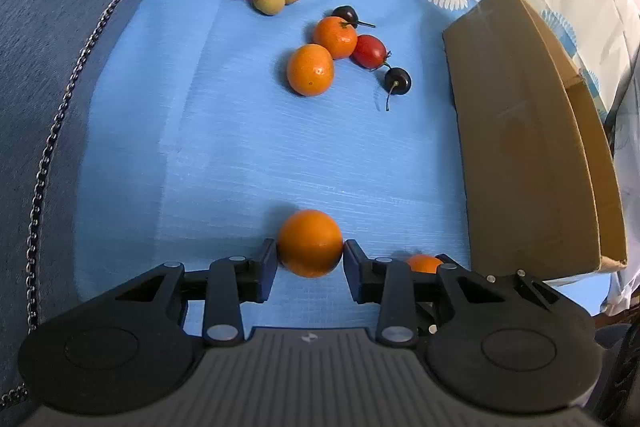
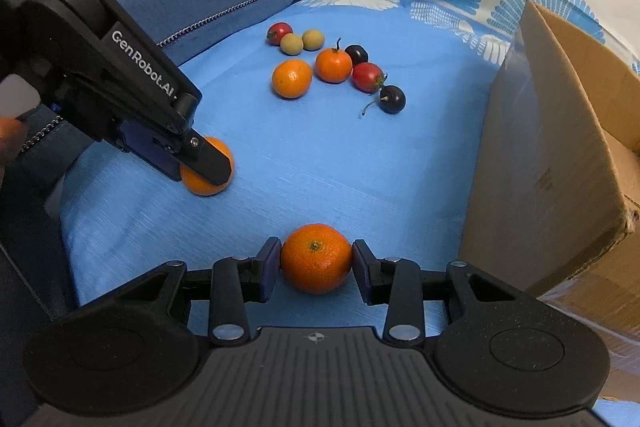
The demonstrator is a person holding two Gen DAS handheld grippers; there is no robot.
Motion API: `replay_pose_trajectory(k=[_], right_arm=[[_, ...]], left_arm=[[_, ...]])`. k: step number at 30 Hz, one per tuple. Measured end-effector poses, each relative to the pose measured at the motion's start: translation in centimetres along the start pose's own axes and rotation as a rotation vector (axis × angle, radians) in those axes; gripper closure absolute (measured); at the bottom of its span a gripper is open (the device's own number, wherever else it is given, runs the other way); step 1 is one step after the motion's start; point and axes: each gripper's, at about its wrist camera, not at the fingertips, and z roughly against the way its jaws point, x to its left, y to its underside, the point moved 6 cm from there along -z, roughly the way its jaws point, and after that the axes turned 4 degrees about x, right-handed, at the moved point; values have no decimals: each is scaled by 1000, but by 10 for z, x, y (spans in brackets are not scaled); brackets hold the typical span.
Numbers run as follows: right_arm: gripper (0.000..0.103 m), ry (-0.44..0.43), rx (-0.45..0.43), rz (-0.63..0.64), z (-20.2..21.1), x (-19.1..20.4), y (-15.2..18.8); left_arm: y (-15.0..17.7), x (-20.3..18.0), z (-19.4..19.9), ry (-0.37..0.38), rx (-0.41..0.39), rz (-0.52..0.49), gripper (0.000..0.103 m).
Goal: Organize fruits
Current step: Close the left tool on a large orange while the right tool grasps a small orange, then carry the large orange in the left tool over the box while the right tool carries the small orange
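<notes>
Sorting looks barely begun: each pair of tongs grips one round orange mandarin low over the blue quilted cloth, the left tongs [image 1: 310,253] on one mandarin [image 1: 310,243] and the right tongs [image 2: 316,259] on another [image 2: 316,258]. Seven fruits lie loose farther back, and whether anything sits in the brown cardboard box [image 2: 560,131] cannot be told. Counted: four mandarins, two red tomatoes, two tan longans, two dark cherries.

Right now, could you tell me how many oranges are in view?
4: one in the left claw, one in the right claw, and two side by side in the far fruit cluster. None looks hidden.
</notes>
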Motion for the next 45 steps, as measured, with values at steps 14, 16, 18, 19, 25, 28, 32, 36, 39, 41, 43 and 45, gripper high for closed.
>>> replay_pose_trajectory(k=[14, 16, 18, 19, 25, 28, 32, 36, 39, 41, 43, 45], right_arm=[[63, -2, -1, -1, 0, 0, 0], [63, -3, -2, 1, 0, 0, 1], [63, -4, -5, 3, 1, -1, 1], [63, -4, -6, 4, 2, -1, 1], [63, 0, -26, 1, 8, -3, 0], [63, -2, -51, -2, 16, -3, -4], [63, -5, -94, 2, 33, -2, -9], [63, -9, -153, 6, 57, -4, -15], [63, -4, -205, 22, 79, -7, -19], [63, -6, -250, 9, 98, -15, -23], [63, -6, -295, -2, 117, -25, -27], [63, -3, -349, -22, 136, -40, -33]], left_arm=[[-1, -6, -5, -14, 3, -39, 63], [-1, -7, -5, -15, 2, -44, 63], [-1, -9, -5, -18, -3, -53, 63], [0, -9, -4, -18, -5, -57, 63], [0, -9, -2, -12, -18, -52, 63], [1, -8, 0, -11, -24, -50, 63], [4, -10, 4, -21, -38, -62, 63], [7, -14, 9, -30, -58, -82, 63], [8, -17, 15, -40, -81, -92, 63], [8, -21, 23, -40, -108, -104, 63], [8, -27, 34, -41, -145, -121, 63], [8, -35, 47, -42, -196, -142, 63]])
